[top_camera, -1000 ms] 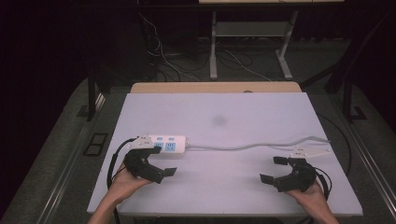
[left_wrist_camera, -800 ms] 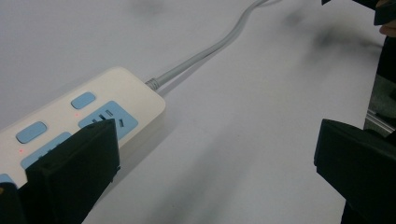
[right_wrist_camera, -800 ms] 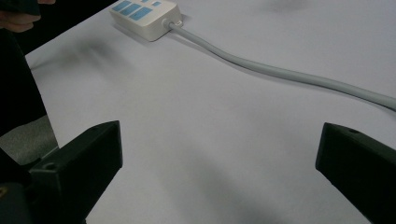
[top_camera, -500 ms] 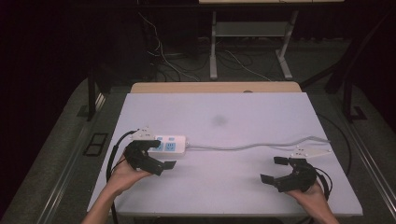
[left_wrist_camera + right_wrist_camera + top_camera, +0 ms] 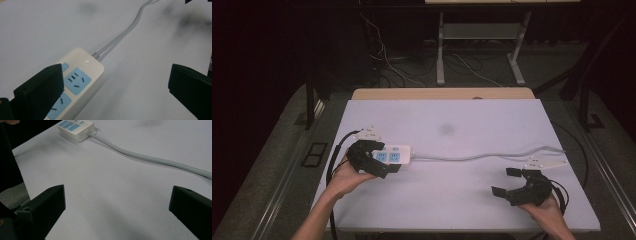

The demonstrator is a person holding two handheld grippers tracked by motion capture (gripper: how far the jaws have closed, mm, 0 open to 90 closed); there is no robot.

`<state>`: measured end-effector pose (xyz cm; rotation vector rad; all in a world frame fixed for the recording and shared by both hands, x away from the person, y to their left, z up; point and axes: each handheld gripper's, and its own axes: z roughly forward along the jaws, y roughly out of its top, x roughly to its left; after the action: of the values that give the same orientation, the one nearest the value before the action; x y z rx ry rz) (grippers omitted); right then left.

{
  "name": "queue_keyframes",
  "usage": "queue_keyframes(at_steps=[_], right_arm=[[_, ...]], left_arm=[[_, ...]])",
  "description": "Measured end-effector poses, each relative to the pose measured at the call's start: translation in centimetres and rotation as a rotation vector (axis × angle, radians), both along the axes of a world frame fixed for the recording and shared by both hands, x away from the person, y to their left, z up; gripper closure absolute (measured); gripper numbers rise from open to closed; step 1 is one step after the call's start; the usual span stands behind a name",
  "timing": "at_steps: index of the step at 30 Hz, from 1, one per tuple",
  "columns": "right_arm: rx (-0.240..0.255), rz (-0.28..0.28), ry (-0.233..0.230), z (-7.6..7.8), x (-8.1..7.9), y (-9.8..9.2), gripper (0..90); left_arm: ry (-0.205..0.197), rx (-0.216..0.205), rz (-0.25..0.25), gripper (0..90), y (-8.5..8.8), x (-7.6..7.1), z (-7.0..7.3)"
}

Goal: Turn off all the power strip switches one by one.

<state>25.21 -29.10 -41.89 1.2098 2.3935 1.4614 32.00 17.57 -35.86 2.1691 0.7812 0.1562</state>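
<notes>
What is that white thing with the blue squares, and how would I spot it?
Look at the pale table, on its left side by the left gripper. There lies a white power strip with blue socket faces, a grey cord trailing right from it.

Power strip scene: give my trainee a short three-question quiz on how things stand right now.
1. True or false: the left gripper has its jaws shut on the power strip.
2. Which gripper is nearer the power strip? A) left B) right
3. Fill in: the grey cable leaves the strip and runs across the table toward the person's ____ side.

Key: 1 false, the jaws stand wide open beside it; 2 A; 3 right.
</notes>
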Motion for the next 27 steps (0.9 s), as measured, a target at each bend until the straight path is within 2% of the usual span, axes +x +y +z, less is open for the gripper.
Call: queue_keyframes(at_steps=[11, 16, 27], right_arm=[[-0.006, 0.003, 0.004, -0.1, -0.1, 0.0, 0.3], [-0.009, 0.006, 0.005, -0.1, -0.1, 0.1, 0.3], [-0.011, 0.006, 0.006, -0.1, -0.1, 0.0, 0.2]], left_arm=[[0.001, 0.029, 0.008, 0.0, -0.2, 1.8, 0.7], [0.009, 0.048, 0.008, 0.0, -0.4, 2.7, 0.7], [0.028, 0.061, 0.030, 0.0, -0.3, 4.5, 0.2]])
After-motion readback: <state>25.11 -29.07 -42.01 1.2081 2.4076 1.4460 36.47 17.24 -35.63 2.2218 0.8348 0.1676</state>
